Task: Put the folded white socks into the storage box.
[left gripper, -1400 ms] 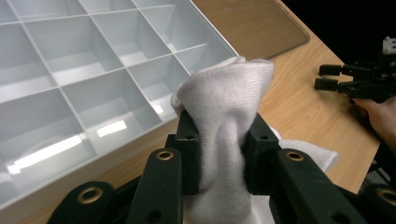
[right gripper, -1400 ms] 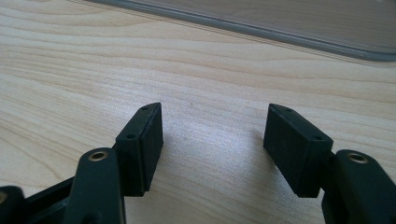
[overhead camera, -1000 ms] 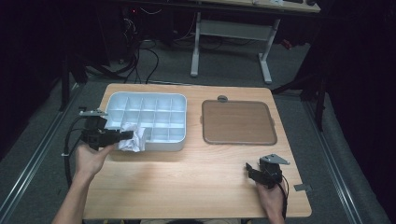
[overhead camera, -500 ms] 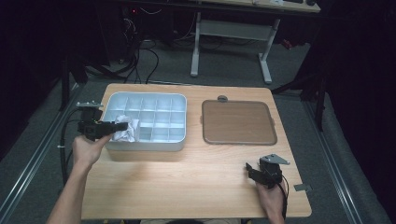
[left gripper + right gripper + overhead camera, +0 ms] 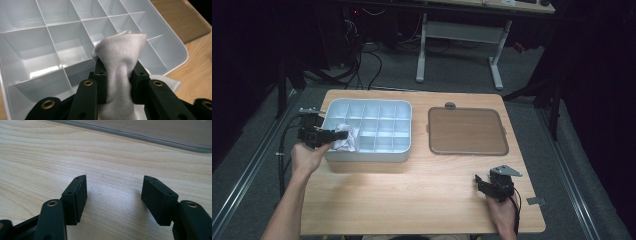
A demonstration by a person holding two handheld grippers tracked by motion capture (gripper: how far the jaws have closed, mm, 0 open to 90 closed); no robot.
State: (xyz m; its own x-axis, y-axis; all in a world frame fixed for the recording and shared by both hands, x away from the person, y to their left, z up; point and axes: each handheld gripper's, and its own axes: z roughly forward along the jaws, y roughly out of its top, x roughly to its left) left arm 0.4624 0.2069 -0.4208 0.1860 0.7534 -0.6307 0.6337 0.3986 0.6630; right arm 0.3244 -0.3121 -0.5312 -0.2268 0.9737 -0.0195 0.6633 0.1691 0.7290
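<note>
With the left gripper (image 5: 117, 72) pinching the white cloth (image 5: 122, 57) over the divided tray (image 5: 37, 45), it should press down into the cell just beneath while the right gripper (image 5: 113, 195) idles open.

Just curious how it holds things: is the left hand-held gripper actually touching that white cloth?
Touching. The left gripper view shows the left hand-held gripper pinching the white cloth between both black pads.

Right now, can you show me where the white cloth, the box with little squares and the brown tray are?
white cloth (image 5: 122, 55), left gripper view, its bunched top.
box (image 5: 367, 156), high view, near wall.
brown tray (image 5: 466, 131), high view, its middle.
</note>
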